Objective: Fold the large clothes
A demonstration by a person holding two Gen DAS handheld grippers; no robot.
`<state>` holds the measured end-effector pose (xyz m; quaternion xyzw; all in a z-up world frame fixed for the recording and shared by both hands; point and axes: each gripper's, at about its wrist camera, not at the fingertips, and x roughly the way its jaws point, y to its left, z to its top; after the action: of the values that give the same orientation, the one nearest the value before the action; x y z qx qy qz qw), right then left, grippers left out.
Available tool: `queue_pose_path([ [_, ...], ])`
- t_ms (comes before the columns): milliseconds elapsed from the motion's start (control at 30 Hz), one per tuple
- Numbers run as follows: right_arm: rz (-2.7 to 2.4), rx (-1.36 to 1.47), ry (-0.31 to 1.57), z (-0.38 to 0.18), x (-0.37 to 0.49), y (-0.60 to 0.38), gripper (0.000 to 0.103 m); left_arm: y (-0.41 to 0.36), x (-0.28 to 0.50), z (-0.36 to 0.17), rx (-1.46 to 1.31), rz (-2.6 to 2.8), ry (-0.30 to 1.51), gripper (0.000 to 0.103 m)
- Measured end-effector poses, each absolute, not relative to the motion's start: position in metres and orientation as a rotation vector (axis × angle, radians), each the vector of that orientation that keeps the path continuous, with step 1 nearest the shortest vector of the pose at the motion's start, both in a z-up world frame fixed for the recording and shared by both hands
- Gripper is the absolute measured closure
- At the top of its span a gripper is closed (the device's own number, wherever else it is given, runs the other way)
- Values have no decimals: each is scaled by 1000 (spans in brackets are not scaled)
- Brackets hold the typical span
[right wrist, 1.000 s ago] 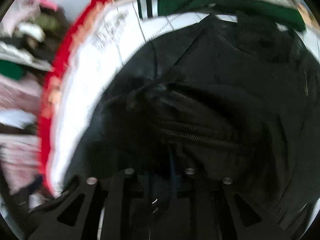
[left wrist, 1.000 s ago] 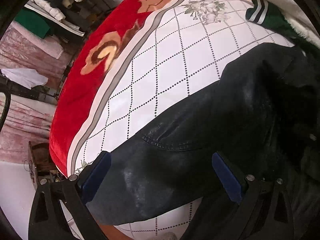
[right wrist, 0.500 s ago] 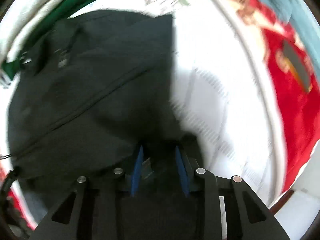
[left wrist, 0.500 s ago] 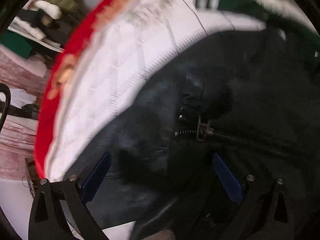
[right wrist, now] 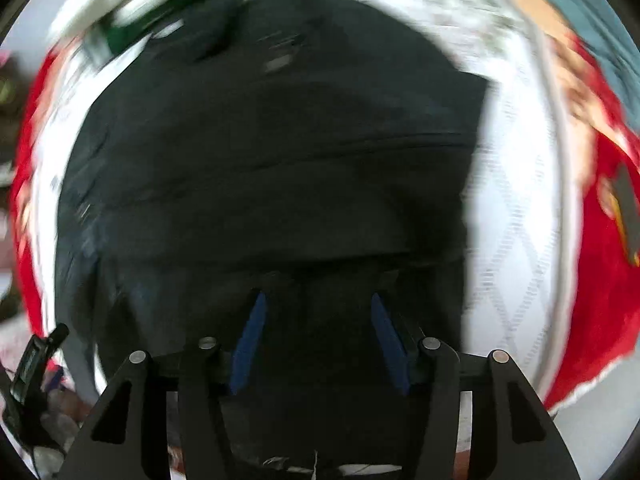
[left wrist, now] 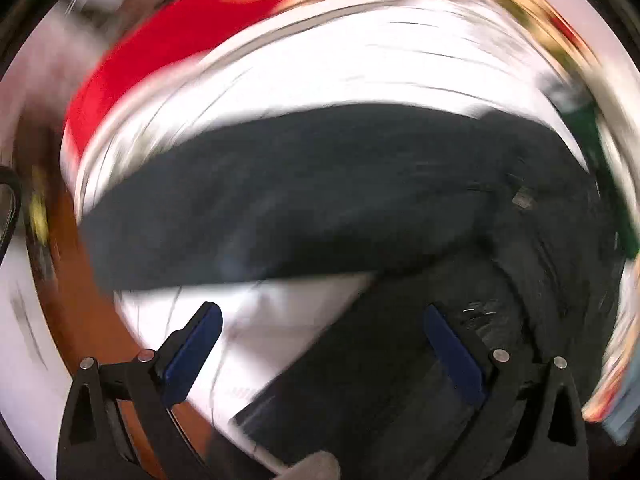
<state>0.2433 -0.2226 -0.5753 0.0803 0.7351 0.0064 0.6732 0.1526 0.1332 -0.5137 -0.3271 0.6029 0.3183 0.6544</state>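
Blurrily, left claw [left wrist: 320, 344] gapes empty above black jacket [left wrist: 280, 200]; right claw [right wrist: 318, 340] half-open, grip unclear

Left tool [left wrist: 320, 344] (jaws wide), black jacket [left wrist: 300, 200], blanket [left wrist: 320, 72]

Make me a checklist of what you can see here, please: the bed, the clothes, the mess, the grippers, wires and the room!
Surface: white quilt with a diamond pattern and a red border.
Job's things: black jacket spread on the quilt; a flat part of it lies across the left view.
Clutter: green garment past the jacket.
Grippers: left hand-held gripper open, nothing between the pads; right hand-held gripper open, just over the jacket.
Cables: nothing seen.
Surroundings: too blurred to tell.
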Motion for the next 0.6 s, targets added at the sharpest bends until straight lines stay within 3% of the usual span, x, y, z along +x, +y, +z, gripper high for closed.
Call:
queue_pose_path([
  [233, 159, 159, 1729, -603, 260, -139, 46, 211, 35, -579, -1434, 875, 1095, 4],
  [367, 176, 143, 1734, -605, 257, -103, 46, 247, 7, -586, -1534, 1009, 889, 5],
  [433, 181, 124, 1724, -605, 267, -88, 46, 262, 0, -585, -1520, 1093, 830, 16],
  [533, 177, 106, 1709, -610, 271, -62, 46, 276, 3, -575, -1430, 1185, 788, 48],
  [600, 170, 96, 1694, -606, 272, -58, 46, 281, 14, -559, -1300, 1239, 803, 88],
])
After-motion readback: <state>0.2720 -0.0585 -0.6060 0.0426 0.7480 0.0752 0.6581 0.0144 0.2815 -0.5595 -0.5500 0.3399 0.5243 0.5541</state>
